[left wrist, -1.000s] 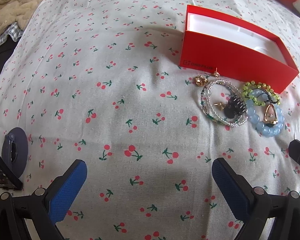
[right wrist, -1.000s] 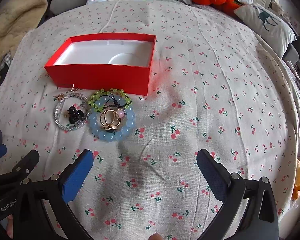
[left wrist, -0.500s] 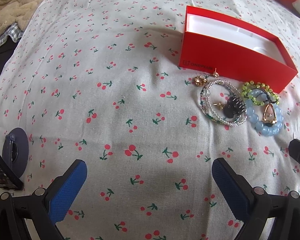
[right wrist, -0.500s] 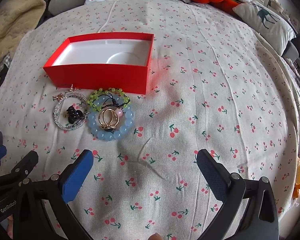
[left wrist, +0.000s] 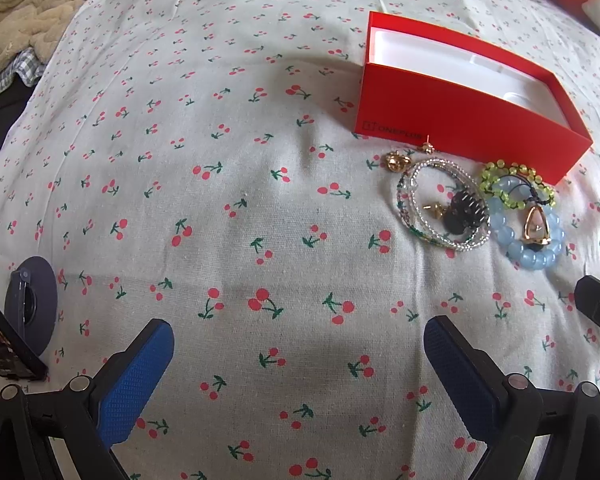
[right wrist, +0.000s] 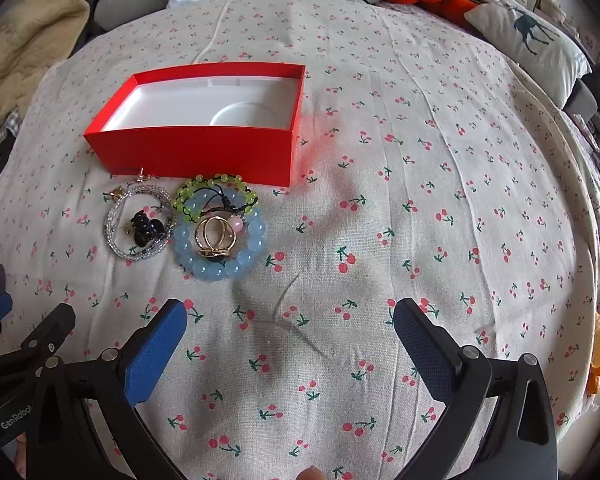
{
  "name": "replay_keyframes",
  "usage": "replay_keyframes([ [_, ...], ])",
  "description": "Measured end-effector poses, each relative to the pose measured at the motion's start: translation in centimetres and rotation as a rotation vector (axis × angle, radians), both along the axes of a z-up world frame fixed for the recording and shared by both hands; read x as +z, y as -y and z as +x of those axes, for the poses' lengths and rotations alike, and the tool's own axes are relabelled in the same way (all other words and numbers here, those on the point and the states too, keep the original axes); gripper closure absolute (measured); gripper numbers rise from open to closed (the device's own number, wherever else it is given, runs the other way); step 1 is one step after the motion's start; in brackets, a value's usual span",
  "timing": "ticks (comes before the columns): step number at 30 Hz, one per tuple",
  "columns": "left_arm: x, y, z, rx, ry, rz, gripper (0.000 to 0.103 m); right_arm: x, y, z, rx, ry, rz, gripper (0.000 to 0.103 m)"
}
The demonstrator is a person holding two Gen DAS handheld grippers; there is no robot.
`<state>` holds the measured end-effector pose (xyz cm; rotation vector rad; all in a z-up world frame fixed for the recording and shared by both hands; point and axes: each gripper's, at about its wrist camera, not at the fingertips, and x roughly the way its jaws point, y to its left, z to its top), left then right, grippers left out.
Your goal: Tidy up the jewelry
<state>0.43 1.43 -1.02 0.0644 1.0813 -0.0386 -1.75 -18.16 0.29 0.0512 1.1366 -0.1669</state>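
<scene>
Though near jewelry point(right wrist: 188, 224), tools point(right wrist: 290, 344) agape, empty.

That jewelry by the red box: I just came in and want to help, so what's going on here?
A person holds a two-finger gripper in each hand over a cherry-print bedsheet. The left gripper and the right gripper both have their jaws open and hold nothing. The red box is empty. A clear beaded bracelet, a blue beaded bracelet, a green beaded bracelet and gold rings lie on the sheet in front of it.
</scene>
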Motion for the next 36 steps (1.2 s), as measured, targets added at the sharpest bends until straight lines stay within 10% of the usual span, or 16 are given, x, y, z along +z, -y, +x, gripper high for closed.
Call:
replay_keyframes([
  [36,1.2,0.9,0.3,-0.081,0.019,0.006,0.000,1.3,0.5,0.7,-0.022,0.000,-0.014,0.000],
])
